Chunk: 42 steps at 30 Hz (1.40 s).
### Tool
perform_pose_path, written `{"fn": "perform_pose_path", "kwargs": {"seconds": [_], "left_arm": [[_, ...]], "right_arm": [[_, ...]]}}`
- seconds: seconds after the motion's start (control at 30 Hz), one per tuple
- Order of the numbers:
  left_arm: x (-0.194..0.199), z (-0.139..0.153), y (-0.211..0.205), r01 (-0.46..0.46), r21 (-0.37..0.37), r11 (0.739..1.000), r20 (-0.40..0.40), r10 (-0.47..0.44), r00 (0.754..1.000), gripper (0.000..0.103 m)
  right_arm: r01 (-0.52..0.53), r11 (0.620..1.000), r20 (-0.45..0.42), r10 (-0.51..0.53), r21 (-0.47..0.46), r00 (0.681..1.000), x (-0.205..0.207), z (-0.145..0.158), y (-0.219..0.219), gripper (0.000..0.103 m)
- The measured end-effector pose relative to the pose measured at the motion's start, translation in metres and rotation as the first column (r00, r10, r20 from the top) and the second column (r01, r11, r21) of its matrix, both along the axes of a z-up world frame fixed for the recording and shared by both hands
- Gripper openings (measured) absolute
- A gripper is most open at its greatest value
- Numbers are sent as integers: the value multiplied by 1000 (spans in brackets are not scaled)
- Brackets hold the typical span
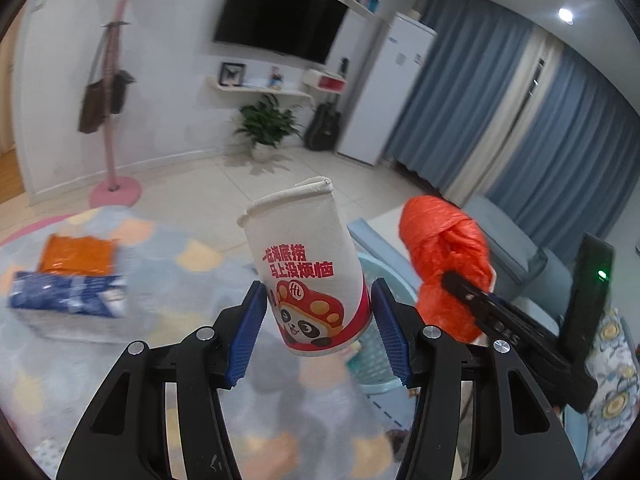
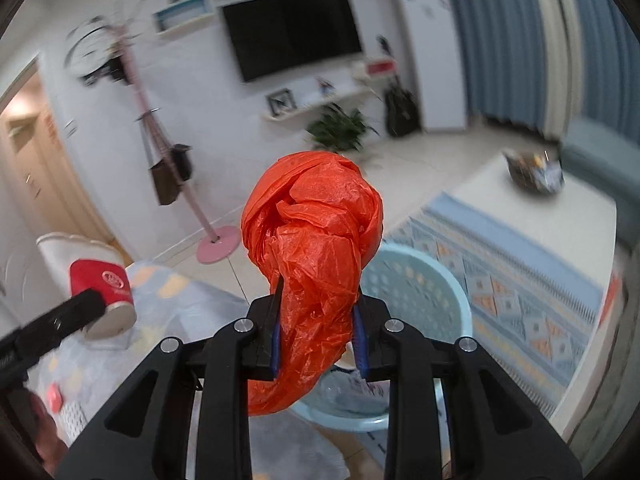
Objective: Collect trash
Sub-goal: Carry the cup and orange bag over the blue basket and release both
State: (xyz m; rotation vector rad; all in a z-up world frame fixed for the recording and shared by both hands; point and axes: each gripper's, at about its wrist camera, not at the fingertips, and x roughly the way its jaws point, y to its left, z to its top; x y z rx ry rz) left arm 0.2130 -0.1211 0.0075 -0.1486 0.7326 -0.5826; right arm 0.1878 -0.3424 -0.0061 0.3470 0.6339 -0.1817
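My left gripper (image 1: 318,322) is shut on a white paper cup (image 1: 308,268) with red print and a panda picture, held in the air with its crushed rim up. My right gripper (image 2: 318,330) is shut on a knotted orange plastic bag (image 2: 314,264), also held in the air. A light blue plastic basket (image 2: 420,292) sits below and just beyond the bag; it also shows in the left wrist view (image 1: 376,344) under the cup. The bag (image 1: 444,256) and right gripper appear right of the cup in the left view. The cup (image 2: 92,276) shows at left in the right view.
A blue tissue pack (image 1: 68,296) and an orange packet (image 1: 80,256) lie on the pale patterned rug at left. A pink coat stand (image 1: 114,184) stands beyond. A white table (image 2: 552,216) with a dark basket, a patterned rug and a blue sofa (image 1: 516,248) are at right.
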Motion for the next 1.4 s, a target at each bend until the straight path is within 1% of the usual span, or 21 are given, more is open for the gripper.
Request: {"fn": "perform_pose_path", "kwargs": {"seconds": [0.07, 0.13, 0.23, 0.33, 0.43, 0.47, 0.53, 0.6, 0.63, 0.67, 0.77, 0.97, 1.07, 1.27, 1.4], "left_arm": [[8, -8, -20, 36, 11, 999, -6, -36, 999, 53], [12, -17, -34, 51, 22, 998, -18, -50, 999, 53], [25, -37, -56, 89, 29, 996, -57, -87, 995, 53], [35, -55, -76, 112, 58, 992, -94, -107, 990, 53], [42, -67, -92, 137, 86, 987, -128, -125, 984, 53], [43, -70, -95, 142, 95, 985, -138, -129, 982, 54], [45, -74, -99, 152, 103, 983, -154, -135, 979, 53], [49, -76, -103, 155, 107, 982, -161, -137, 977, 60], [48, -76, -102, 152, 109, 982, -159, -133, 978, 67], [48, -75, -102, 148, 111, 983, -155, -130, 979, 69], [46, -74, -100, 145, 114, 983, -150, -127, 980, 69], [33, -68, -92, 139, 111, 984, -140, -123, 982, 70], [25, -63, -84, 127, 105, 986, -131, -113, 985, 70], [8, -47, -53, 91, 64, 994, -108, -84, 991, 70], [-7, -32, -22, 51, 41, 998, -79, -48, 996, 70]], "right_arm": [[51, 999, -36, -50, 9, 998, 5, -16, -17, 24], [77, 997, -89, -75, 16, 993, 14, -33, -29, 24], [119, 992, -175, -109, 46, 978, 26, -58, -48, 24], [147, 986, -248, -124, 80, 961, 33, -82, -64, 26], [162, 983, -316, -125, 92, 941, 37, -102, -71, 26], [163, 982, -325, -123, 98, 938, 37, -107, -73, 26], [163, 981, -330, -119, 108, 937, 35, -112, -76, 32], [169, 979, -325, -126, 110, 937, 33, -112, -77, 60], [174, 979, -310, -134, 106, 941, 30, -109, -78, 64], [176, 979, -300, -138, 102, 944, 28, -108, -79, 66], [165, 980, -279, -129, 108, 951, 24, -102, -79, 66], [176, 975, -274, -135, 134, 952, 12, -94, -78, 66], [164, 976, -265, -122, 144, 957, 7, -86, -70, 66], [116, 985, -215, -87, 128, 973, -3, -57, -44, 66], [70, 991, -177, -48, 118, 983, -9, -35, -19, 66]]}}
